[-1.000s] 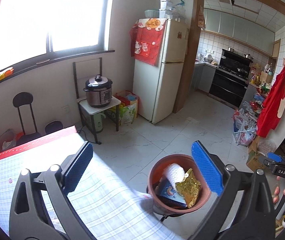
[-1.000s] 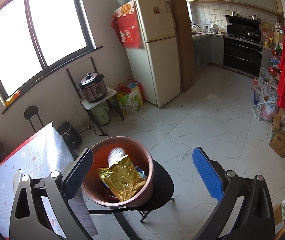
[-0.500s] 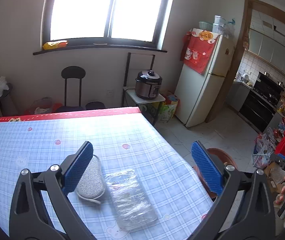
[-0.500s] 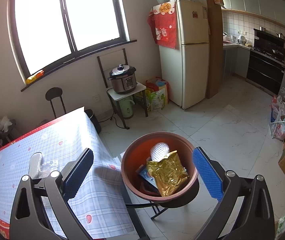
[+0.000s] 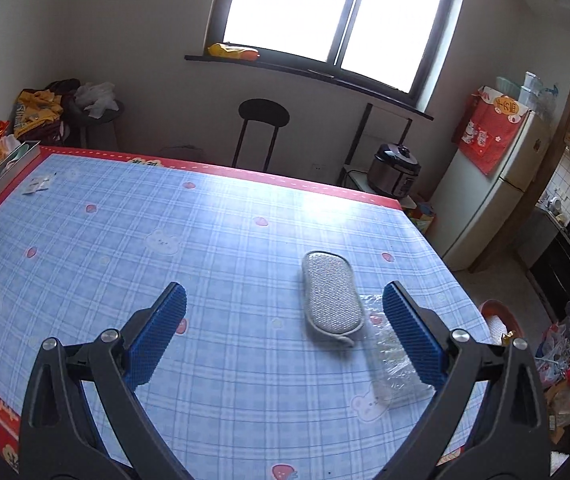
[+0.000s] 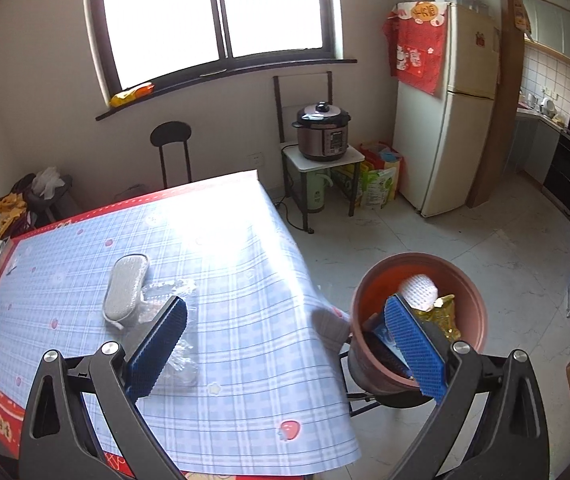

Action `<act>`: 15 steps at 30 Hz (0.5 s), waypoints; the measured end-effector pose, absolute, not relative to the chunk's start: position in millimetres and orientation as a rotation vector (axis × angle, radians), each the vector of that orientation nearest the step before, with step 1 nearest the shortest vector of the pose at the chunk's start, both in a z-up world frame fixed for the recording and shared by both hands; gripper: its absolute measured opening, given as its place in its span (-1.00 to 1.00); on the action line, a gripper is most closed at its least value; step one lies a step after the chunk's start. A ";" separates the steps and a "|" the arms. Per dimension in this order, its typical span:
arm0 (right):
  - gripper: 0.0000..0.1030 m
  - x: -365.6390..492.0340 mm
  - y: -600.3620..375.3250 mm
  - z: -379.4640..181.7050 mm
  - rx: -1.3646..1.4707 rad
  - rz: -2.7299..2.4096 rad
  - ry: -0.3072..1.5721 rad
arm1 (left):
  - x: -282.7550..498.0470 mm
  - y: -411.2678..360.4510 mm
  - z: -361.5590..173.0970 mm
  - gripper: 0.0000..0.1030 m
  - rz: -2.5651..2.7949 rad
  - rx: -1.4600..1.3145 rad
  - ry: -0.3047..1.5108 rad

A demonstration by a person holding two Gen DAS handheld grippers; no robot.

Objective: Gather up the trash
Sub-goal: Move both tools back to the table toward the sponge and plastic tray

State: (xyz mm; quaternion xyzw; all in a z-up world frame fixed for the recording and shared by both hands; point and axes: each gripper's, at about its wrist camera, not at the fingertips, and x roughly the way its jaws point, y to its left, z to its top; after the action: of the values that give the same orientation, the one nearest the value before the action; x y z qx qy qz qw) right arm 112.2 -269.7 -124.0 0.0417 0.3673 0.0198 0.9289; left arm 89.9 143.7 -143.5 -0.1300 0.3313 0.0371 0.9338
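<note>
My left tool [image 5: 283,334] hangs spread wide and empty over the bench [image 5: 213,248]; my right tool [image 6: 285,342] gapes empty too. Nearest, at four o'clock by the left tool's right pad, lies the crumpled clear plastic wrapper [image 5: 395,364], the one piece of trash I can make out up here. Just past it at two o'clock sits a grey scrubbing sponge [image 5: 331,296], touching it. Off the bench edge at three o'clock stands the terracotta pot [image 6: 421,320], holding wrappers. I judge I'm between pickups: next, straddle the wrapper alone, avoiding the sponge
</note>
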 end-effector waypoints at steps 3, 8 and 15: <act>0.90 120.3 -235.0 -133.3 0.056 0.104 0.777 | 74.8 170.7 -154.6 0.89 0.119 -0.301 0.685; 0.90 135.9 -180.4 -159.9 0.003 0.199 0.831 | 54.2 207.2 -172.0 0.89 0.175 -0.337 0.704; 0.90 158.6 -104.5 -215.1 -0.097 0.319 0.956 | 40.8 238.3 -188.7 0.89 0.211 -0.374 0.718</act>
State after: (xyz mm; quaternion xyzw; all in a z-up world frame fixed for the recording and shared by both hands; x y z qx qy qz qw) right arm 158.6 -104.5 -215.1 -0.0467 0.4579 0.1529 0.8745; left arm 40.8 238.3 -188.7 -0.1815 0.3486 0.1023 0.9138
